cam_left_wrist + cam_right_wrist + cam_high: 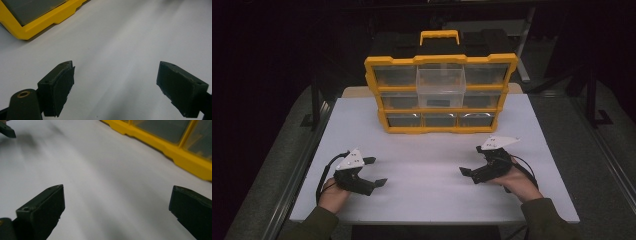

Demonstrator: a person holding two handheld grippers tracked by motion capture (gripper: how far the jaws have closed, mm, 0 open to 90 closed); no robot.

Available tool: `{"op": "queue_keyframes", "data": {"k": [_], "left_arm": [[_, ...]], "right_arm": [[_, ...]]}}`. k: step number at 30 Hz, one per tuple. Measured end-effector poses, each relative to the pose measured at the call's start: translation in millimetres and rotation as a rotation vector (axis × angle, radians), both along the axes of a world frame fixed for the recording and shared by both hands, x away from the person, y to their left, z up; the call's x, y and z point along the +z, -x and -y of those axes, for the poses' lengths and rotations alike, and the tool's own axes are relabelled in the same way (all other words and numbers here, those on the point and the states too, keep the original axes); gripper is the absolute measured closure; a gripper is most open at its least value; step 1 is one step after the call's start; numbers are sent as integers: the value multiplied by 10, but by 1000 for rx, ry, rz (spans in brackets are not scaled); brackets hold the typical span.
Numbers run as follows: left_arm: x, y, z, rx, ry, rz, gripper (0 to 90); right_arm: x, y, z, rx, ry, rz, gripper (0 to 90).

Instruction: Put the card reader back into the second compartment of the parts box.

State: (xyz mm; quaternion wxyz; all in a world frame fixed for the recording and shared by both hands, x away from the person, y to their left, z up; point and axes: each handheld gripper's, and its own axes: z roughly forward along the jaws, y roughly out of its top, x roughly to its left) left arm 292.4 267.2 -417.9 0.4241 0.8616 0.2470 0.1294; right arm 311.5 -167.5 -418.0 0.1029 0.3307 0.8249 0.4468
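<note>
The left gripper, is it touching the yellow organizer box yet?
Apart. The high view shows the left gripper open near the table's front edge, with bare white surface between it and the yellow organizer box.

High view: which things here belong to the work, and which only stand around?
Belongs to the work:
- yellow drawer organizer, upright at the far side of the white table
- clear drawer, pulled out from its middle column
- left tongs and right tongs, both open, holding nothing

Only standing around:
- dark metal frames beside the table
</note>
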Motion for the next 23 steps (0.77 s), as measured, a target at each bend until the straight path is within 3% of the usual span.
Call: {"op": "queue_keyframes", "data": {"k": [9,18,23], "left_arm": [[1,3,16,-8,-8,2,146],[-1,8,14,-13,-10,1,146],[-17,2,17,-16,-16,-4,146]], "right_arm": [[-218,151,109,-16,-8,-25,0],[-265,233,292,-55,-15,-9,0],[-260,232,298,-46,-12,0,0]]}}
